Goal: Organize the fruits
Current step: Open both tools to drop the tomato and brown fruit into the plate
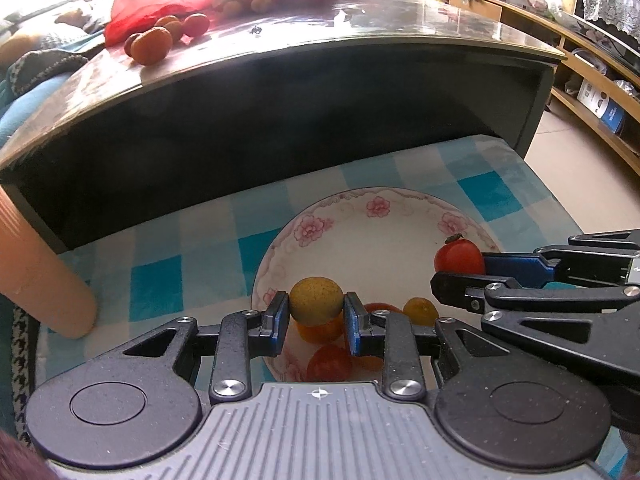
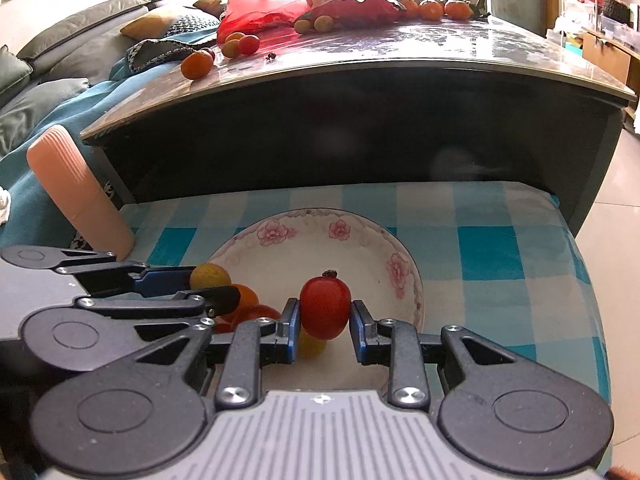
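My left gripper (image 1: 316,309) is shut on a round yellow fruit (image 1: 316,298), held just above the near side of a white floral bowl (image 1: 360,199). Under it in the bowl lie an orange fruit (image 1: 320,331), a red tomato (image 1: 329,364) and a small yellow-orange fruit (image 1: 420,311). My right gripper (image 2: 325,314) is shut on a red tomato with a stem (image 2: 324,306) over the bowl (image 2: 304,213). To its left, the left gripper (image 2: 214,285) holds the yellow fruit (image 2: 209,275) above an orange fruit (image 2: 247,294).
The bowl stands on a blue-and-white chequered cloth (image 2: 488,256). Behind it rises a dark table (image 2: 360,128) whose glossy top carries a red plastic bag (image 2: 260,0) and several loose oranges (image 2: 197,65). A peach-coloured cylinder (image 2: 76,192) leans at the left. Sofa cushions lie far left.
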`<state>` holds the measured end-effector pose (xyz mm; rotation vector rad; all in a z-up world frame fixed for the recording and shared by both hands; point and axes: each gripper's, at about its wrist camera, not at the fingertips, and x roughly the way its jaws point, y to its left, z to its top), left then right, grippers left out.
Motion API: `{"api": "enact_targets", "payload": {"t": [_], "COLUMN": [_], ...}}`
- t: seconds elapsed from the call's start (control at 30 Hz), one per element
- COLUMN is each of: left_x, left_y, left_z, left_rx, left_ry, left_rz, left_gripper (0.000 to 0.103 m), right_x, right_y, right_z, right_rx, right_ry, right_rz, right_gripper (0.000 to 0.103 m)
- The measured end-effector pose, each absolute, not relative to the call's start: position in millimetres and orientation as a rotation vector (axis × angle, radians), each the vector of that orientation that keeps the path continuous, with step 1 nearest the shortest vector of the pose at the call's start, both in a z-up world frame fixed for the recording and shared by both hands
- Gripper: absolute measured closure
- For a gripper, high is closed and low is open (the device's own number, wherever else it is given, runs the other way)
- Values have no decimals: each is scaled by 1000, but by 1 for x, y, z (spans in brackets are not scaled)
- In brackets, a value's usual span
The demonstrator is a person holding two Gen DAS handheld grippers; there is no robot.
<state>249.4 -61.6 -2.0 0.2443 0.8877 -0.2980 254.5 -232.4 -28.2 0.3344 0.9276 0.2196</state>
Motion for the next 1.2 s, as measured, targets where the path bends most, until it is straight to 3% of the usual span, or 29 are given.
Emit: {"api": "enact_targets", "payload": {"t": [0.37,1.2], "left_x": [256,255], "left_y": [-59,-51], "left_z": [-9,-4], "left_rx": [230,216], "left_ry": [904,889], "left_rz": [-285,-265], "left_gripper": [66,53], "right_x": [263,261], "right_y": [-231,-233], "right_z": [-38,-35], "right_rx": [359,369], "right_ry": [930,917], "right_rz": [229,231], "right_gripper": [61,58]}}
